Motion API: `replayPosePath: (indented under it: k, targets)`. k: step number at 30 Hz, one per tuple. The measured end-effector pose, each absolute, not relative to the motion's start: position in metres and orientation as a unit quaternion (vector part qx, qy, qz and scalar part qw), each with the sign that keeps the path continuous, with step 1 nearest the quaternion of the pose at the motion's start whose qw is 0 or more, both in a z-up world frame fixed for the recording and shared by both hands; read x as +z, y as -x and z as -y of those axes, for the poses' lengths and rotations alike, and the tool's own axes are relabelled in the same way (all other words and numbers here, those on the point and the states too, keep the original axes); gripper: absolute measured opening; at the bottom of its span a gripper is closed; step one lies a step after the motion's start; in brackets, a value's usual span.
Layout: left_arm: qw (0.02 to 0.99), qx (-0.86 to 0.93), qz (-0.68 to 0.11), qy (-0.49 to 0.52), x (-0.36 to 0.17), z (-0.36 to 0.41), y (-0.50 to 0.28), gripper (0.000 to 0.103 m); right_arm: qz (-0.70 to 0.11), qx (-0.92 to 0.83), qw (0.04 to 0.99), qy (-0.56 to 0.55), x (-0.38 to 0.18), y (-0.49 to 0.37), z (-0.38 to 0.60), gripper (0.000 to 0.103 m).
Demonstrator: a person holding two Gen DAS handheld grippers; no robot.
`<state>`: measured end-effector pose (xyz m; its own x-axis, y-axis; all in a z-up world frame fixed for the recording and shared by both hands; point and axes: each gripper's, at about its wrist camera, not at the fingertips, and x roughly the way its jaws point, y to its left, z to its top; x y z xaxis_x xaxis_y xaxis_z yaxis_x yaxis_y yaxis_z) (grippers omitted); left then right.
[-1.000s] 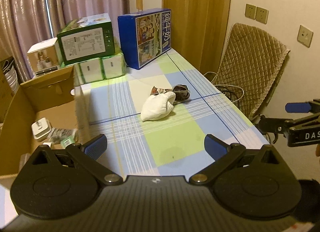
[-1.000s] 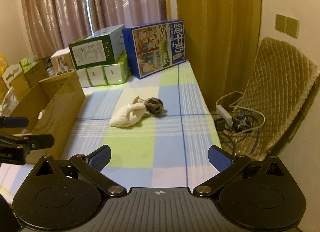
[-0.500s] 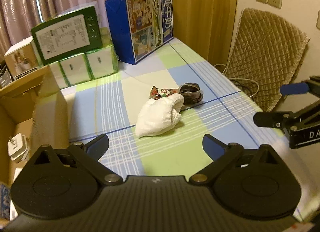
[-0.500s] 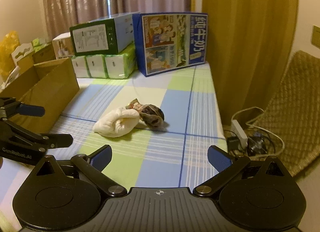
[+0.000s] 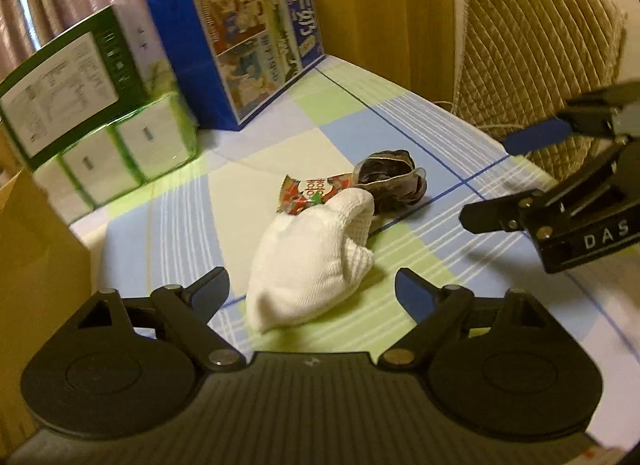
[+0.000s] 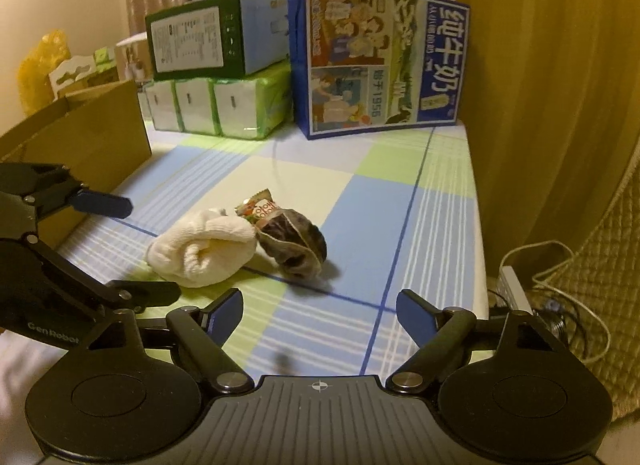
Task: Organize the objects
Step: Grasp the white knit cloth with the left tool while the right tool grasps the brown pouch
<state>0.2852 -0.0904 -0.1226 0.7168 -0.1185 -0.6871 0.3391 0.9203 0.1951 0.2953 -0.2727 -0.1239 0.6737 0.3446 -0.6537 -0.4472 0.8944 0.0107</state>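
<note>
A checked cloth in blue, green and cream covers the surface [image 5: 400,117], with curtains behind and a padded chair [image 5: 536,45] off its right edge. In the left wrist view, a blue milk carton box [image 5: 240,53] and a green box [image 5: 68,93] stacked on wrapped tissue packs [image 5: 124,153] are seen along the far edge, and a cardboard box [image 5: 36,261] stands at the left edge. Near the middle of the surface a rolled white sock [image 5: 308,265] is seen, touching a snack wrapper [image 5: 308,195] and a dark sock [image 5: 390,181] just behind it. The left tool [image 5: 312,293] is held spread and empty, with the white sock lying between its fingertips but not yet pinched. The right tool [image 5: 496,181] is seen at the right, also spread, near the dark sock.

In the right wrist view, the same cluster is seen mid-surface: the white sock [image 6: 204,251] to the left, the wrapper [image 6: 260,209] behind, the dark sock [image 6: 294,243] to the right. The right tool [image 6: 320,313] is spread and empty, short of the dark sock. The left tool [image 6: 148,249] is seen beside the white sock.

The step in hand is judged to be the approach to the first pick. Next, the left tool would need to be lowered around the white sock and pressed together on it, without the wrapper being dragged; the cardboard box is presumably the place for sorted things.
</note>
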Motion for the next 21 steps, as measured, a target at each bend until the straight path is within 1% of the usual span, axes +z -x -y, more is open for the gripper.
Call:
replayPosePath:
  k: [2,4,6,8,10,12,13,14,15,16,17,19,20,21]
  targets:
    - [0.913,-0.133,-0.348,-0.166,-0.128,0.093,-0.291,0.084,-0.337,0.225,0.911,0.080,-0.127,-0.302,0.271,0.082]
    - [0.911,-0.136,-0.343,-0.183,-0.133,0.096,-0.295,0.078,-0.334,0.232,0.909,0.087,-0.129,-0.308,0.269,0.081]
    - [0.909,-0.140,-0.342,-0.192,-0.136,0.097,-0.297,0.069,-0.333,0.239,0.907,0.092,-0.131,-0.314,0.266,0.081]
    - [0.908,-0.146,-0.341,-0.197,-0.138,0.098,-0.298,0.064,-0.332,0.247,0.905,0.099,-0.134,-0.320,0.261,0.078]
    - [0.907,-0.150,-0.338,-0.201,-0.139,0.099,-0.298,0.060,-0.332,0.253,0.903,0.103,-0.136,-0.326,0.257,0.070]
    - [0.906,-0.153,-0.338,-0.203,-0.139,0.100,-0.300,0.045,-0.333,0.259,0.900,0.114,-0.138,-0.331,0.251,0.066]
    - [0.906,-0.153,-0.339,-0.203,-0.138,0.100,-0.300,0.043,-0.332,0.262,0.898,0.122,-0.139,-0.333,0.248,0.063]
    - [0.906,-0.154,-0.339,-0.201,-0.138,0.100,-0.299,0.038,-0.331,0.265,0.896,0.129,-0.140,-0.335,0.245,0.062]
    - [0.905,-0.157,-0.341,-0.197,-0.137,0.099,-0.299,0.034,-0.330,0.267,0.895,0.133,-0.142,-0.337,0.242,0.058]
    - [0.906,-0.157,-0.344,-0.193,-0.136,0.098,-0.299,0.032,-0.330,0.270,0.894,0.137,-0.142,-0.339,0.240,0.050]
    - [0.907,-0.156,-0.345,-0.186,-0.135,0.096,-0.299,0.031,-0.331,0.272,0.892,0.143,-0.144,-0.342,0.237,0.045]
    - [0.908,-0.153,-0.351,-0.174,-0.132,0.093,-0.299,0.029,-0.334,0.274,0.889,0.153,-0.145,-0.344,0.233,0.030]
    - [0.908,-0.151,-0.353,-0.169,-0.131,0.091,-0.298,0.028,-0.334,0.274,0.888,0.156,-0.145,-0.343,0.231,0.028]
    - [0.908,-0.150,-0.354,-0.166,-0.130,0.090,-0.297,0.027,-0.334,0.273,0.888,0.157,-0.145,-0.341,0.230,0.023]
